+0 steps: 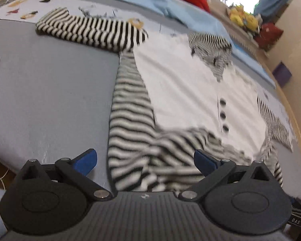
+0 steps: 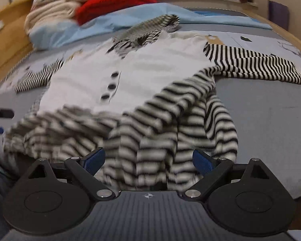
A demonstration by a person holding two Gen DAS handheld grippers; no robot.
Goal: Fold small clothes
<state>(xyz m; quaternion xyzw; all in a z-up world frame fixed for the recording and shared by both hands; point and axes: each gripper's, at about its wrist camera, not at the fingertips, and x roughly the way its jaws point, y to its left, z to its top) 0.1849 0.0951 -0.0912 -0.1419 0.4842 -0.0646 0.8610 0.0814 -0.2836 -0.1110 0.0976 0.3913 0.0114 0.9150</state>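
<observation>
Motion blur smears the striped hem of the small white top (image 1: 182, 84) nearest both cameras. One top lies flat on the grey bed (image 1: 50, 92), three dark buttons (image 1: 222, 115) down its front, two striped sleeves spread. The left gripper (image 1: 145, 160) and the right gripper (image 2: 148, 159) gape wide, gripping nothing. Bare bed flanks it.

Garment (image 1: 182, 84): soft knit cloth, matt; white front panel, black-and-white striped sleeves, dark glossy buttons (image 1: 222, 115). Bed cover (image 1: 50, 92): grey woven cloth, matt, fine texture. Bed frame (image 2: 8, 40): light wood, smooth. Red cloth (image 2: 118, 0) behind: fuzzy knit. Left tongs (image 1: 145, 159) and right tongs (image 2: 148, 158): matt black plastic arms, blue textured pads, bright metal pivot pins.
</observation>
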